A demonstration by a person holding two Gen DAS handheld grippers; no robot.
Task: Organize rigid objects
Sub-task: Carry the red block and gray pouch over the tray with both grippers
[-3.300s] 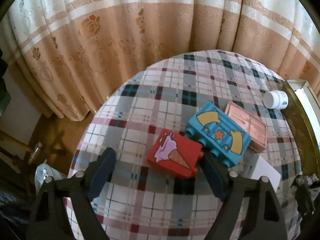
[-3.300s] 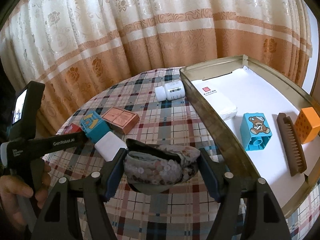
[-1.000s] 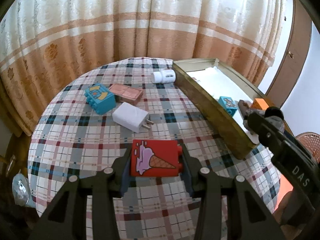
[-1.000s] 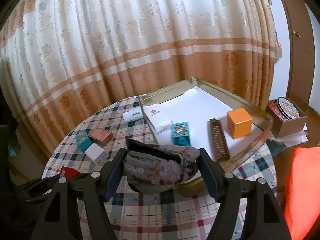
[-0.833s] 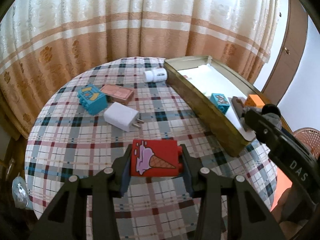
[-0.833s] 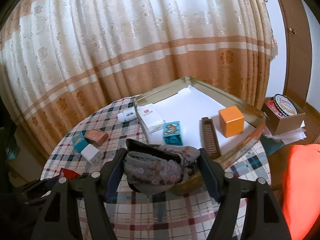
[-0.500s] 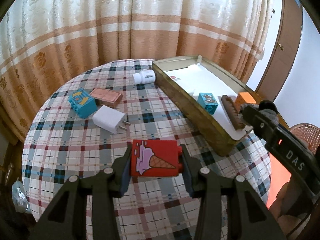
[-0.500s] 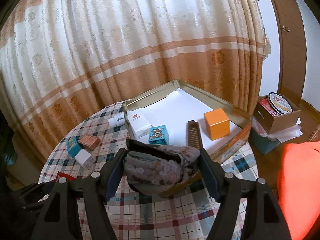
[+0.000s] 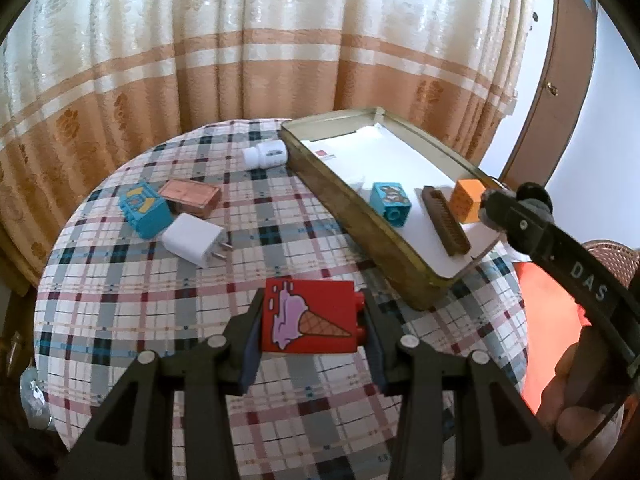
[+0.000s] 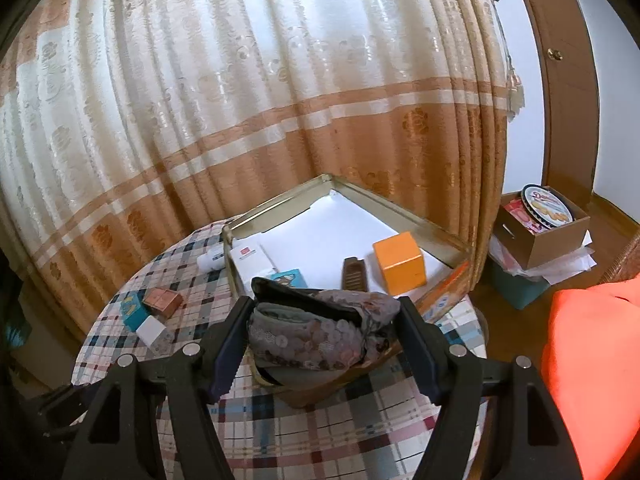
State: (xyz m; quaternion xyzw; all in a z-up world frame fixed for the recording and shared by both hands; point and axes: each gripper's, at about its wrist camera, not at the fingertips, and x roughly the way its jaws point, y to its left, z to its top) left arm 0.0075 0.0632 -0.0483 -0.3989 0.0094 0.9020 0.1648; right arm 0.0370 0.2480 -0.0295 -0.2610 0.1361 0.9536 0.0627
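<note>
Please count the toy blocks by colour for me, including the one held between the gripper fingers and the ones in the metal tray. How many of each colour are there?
Red: 1, red plastic block with an ice-cream picture
Blue: 2, blue plastic block with yellow shapes, blue plastic block with a bear picture
Orange: 1, orange cube
Total: 4

Plaid round table (image 9: 120,304), tray (image 9: 360,216), charger (image 9: 192,240)

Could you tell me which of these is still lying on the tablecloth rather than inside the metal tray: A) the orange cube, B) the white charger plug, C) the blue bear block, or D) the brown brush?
B: the white charger plug lies on the checked tablecloth, outside the metal tray.
</note>
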